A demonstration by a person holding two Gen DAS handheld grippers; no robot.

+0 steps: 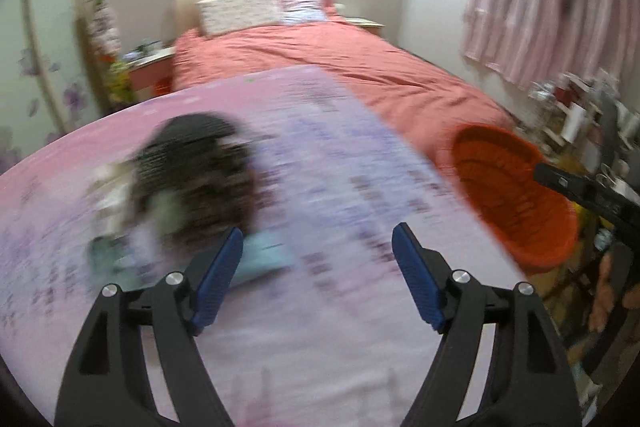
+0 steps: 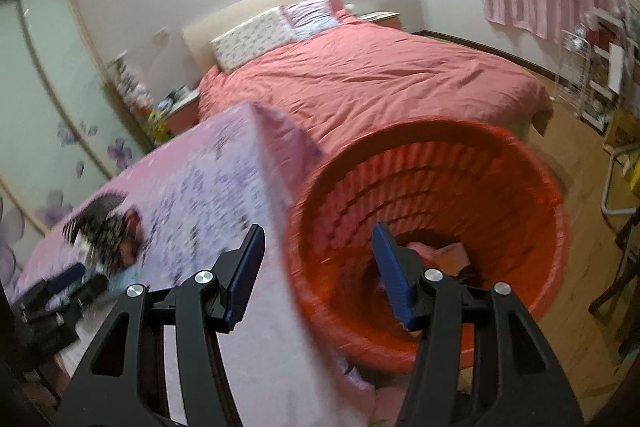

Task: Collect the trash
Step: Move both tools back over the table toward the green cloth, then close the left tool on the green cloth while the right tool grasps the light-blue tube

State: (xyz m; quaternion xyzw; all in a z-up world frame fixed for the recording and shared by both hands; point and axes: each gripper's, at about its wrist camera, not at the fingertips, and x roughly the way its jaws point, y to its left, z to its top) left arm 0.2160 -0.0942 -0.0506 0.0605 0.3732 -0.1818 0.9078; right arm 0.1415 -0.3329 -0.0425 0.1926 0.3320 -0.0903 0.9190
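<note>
Bright overhead light, heavy motion blur, fisheye edges

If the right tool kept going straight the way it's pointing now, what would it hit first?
Most likely the orange basket. The right tool is open and empty, and its line runs over the near rim into the basket's inside wall. The corner of the pink-covered table sits just left of that line, though depth is hard to judge.

Orange-red basket (image 2: 460, 163), pink-lilac cloth (image 1: 320, 155)
</note>
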